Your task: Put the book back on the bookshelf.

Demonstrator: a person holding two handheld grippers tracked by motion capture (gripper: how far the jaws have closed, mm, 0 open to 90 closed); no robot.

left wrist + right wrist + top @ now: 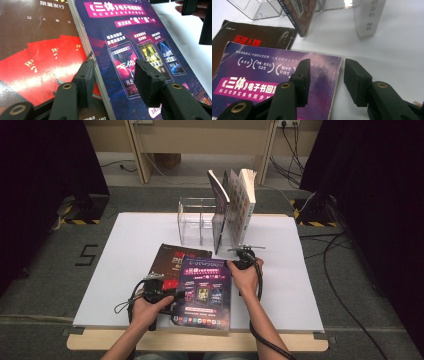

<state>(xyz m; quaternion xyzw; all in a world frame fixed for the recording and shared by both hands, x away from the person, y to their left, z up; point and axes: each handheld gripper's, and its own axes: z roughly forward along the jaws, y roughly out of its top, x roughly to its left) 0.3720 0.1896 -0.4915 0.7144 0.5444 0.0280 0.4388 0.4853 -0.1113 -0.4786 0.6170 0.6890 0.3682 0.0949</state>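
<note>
Purple-covered, the magazine (204,292) lies near the table's front edge, overlapping a brown magazine (172,259), likely so both grippers can straddle its sides. The left gripper (113,75) and right gripper (325,75) stand with fingers apart, pressing nothing. Beyond stands a clear rack (196,222) holding books. White table (125,245), grey carpet (45,270).

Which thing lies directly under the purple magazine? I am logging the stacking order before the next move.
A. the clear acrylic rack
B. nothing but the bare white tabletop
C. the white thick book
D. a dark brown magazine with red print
D: the purple magazine overlaps the dark brown magazine, whose cover sticks out at its left edge in the left gripper view.
</note>
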